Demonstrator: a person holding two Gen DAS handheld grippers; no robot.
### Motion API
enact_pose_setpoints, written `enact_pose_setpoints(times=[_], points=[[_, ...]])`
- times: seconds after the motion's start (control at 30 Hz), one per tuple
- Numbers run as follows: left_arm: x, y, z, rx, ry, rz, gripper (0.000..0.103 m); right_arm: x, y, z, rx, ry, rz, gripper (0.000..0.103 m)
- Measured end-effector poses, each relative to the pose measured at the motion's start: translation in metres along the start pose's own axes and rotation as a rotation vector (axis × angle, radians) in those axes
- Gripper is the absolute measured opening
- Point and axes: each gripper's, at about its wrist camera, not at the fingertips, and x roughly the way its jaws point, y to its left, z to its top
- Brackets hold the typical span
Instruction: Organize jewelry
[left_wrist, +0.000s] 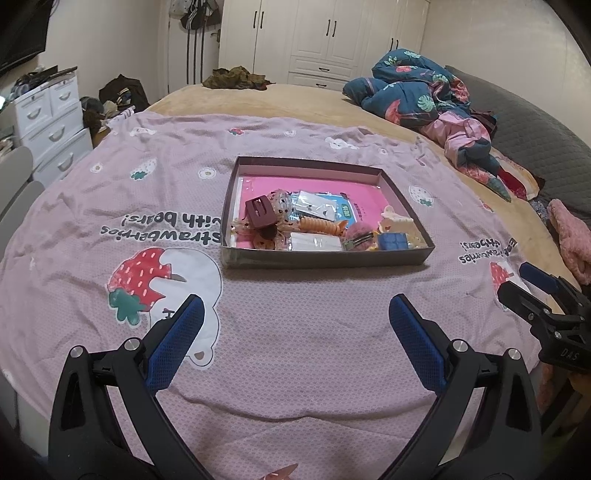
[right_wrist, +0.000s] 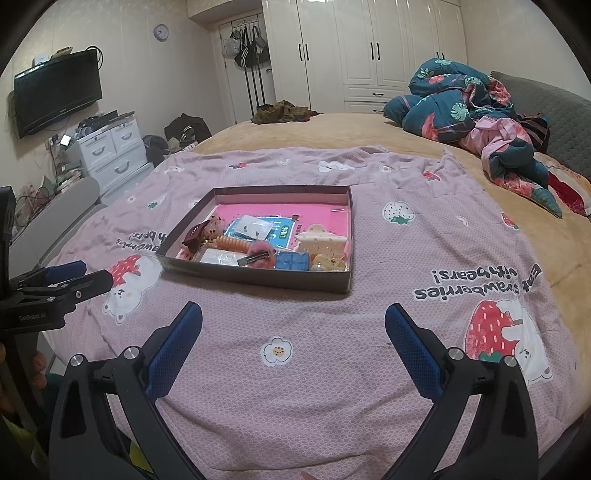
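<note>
While both of my grippers hover above the pink strawberry-print bedspread (left_wrist: 295, 350), neither grips anything: the left gripper (left_wrist: 295, 314) has its blue-padded jaws spread wide, and so does the right gripper (right_wrist: 293, 321). Ahead sits the shallow grey cardboard tray (right_wrist: 258, 278) holding the jewelry: a maroon claw clip (left_wrist: 260, 212), an orange coiled hair tie (right_wrist: 232, 242) and a cream claw clip (right_wrist: 319, 240).

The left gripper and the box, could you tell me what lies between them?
Only bare pink bedspread, in the left wrist view.
</note>
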Motion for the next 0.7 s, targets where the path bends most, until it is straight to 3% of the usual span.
enact_pose_setpoints(times=[0.7], points=[[-0.0003, 0.0001, 0.0002, 0.002, 0.001, 0.010, 0.094, -0.0002, -0.0004, -0.0004, 0.000, 0.000, -0.003, 0.099]])
